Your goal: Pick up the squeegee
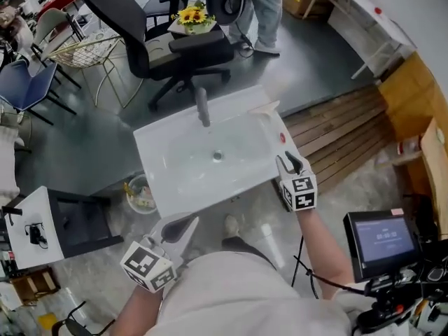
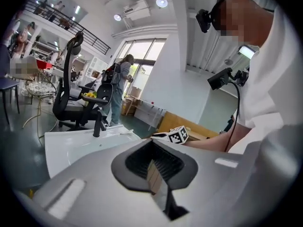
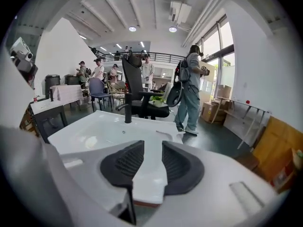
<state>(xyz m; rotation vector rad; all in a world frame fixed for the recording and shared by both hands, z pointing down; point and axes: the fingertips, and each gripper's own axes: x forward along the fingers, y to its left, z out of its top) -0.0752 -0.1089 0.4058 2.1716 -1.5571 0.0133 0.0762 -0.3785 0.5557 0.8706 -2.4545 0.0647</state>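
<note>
1. The squeegee (image 1: 266,108) is lying on the far right corner of the white sink (image 1: 175,166), right of the dark faucet (image 1: 202,107) and just above centre in the head view; nothing is touching it.
2. The right gripper (image 1: 289,163) is hovering at the sink's right edge, right of centre in the head view. Its jaws are standing apart and gripping nothing, with only the white sink rim showing between them in the right gripper view.
3. The left gripper (image 1: 183,228) is hanging low in the lower left of the head view, off the sink's near edge. Its jaws are leaving a narrow gap and are grasping nothing.
4. A black office chair (image 1: 168,40) is standing behind the sink at the top of the frame, and a person (image 1: 266,12) is standing beside it.
</note>
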